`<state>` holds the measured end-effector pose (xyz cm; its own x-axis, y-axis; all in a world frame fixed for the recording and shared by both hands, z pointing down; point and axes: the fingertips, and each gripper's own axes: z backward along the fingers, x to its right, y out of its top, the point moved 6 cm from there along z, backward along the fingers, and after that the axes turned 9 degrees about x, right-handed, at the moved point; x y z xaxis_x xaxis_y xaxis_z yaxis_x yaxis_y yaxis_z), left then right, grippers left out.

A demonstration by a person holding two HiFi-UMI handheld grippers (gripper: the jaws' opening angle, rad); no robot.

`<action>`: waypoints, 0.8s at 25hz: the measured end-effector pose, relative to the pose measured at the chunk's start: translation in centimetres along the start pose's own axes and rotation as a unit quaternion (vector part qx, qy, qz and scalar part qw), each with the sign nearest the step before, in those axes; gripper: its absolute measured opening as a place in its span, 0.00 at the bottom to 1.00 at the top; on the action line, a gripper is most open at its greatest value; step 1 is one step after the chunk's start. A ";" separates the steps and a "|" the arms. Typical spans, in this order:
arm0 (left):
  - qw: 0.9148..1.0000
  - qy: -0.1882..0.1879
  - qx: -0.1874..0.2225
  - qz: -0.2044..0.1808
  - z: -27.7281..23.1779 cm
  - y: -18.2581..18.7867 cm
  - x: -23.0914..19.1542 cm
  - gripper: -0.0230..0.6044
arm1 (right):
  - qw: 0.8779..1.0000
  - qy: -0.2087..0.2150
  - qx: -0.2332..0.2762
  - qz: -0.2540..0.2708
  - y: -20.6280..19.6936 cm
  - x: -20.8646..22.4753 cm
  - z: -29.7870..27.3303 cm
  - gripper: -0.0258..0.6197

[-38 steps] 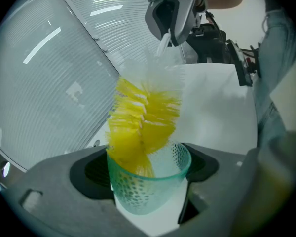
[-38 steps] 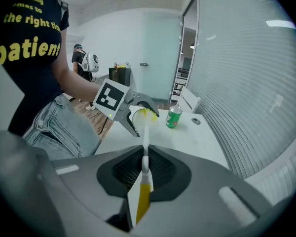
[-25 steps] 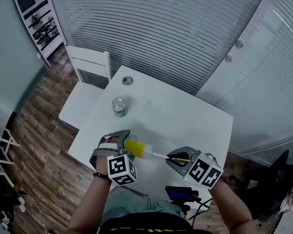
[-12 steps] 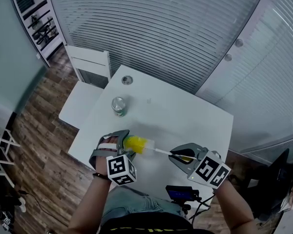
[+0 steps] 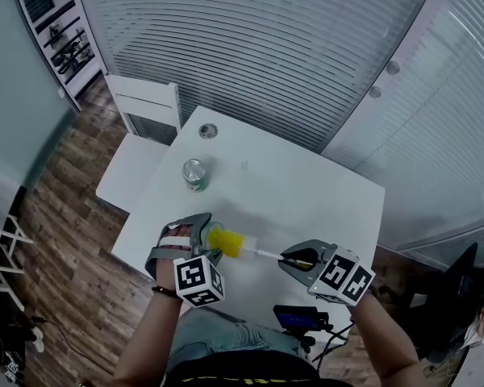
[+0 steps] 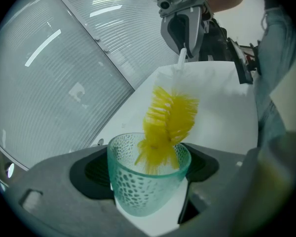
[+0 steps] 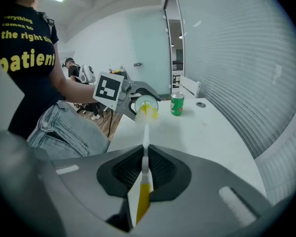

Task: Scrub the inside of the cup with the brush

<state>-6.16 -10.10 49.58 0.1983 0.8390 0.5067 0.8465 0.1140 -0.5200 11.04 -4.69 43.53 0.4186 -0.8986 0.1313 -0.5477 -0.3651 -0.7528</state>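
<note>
My left gripper is shut on a clear green dimpled cup, held tilted over the near edge of the white table. The cup faces the right gripper. My right gripper is shut on the white-and-yellow handle of a brush. The brush's yellow bristle head has its tip inside the cup's mouth, with most of the bristles still outside the rim. In the head view the brush spans the gap between the left gripper and the right gripper.
A green drink can stands on the table's left part, and a small round metal lid lies farther back. A white chair sits at the table's left. A dark device lies near my lap.
The brush drew back out of the cup toward the right half a second ago, then pushed in again. The left gripper and cup stayed put.
</note>
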 end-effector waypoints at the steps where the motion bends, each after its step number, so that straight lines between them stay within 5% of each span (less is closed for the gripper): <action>1: 1.000 0.000 -0.001 0.000 0.0 -0.1 0.0 0.70 | 1.000 0.006 -0.001 -0.002 -0.1 -0.2 0.0 0.09; 9: 1.000 0.000 -0.003 0.004 0.2 -0.4 0.2 0.70 | 0.999 0.035 0.016 0.005 1.1 -1.8 0.4 0.09; 20: 1.000 -0.007 0.006 0.003 0.2 0.1 1.0 0.70 | 0.999 -0.015 0.028 0.019 1.9 -0.1 1.4 0.09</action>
<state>-6.03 -9.13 49.88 0.1966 0.8472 0.4935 0.8397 0.1144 -0.5309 11.01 -4.95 41.18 0.4211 -0.9032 0.0836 -0.5225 -0.3168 -0.7916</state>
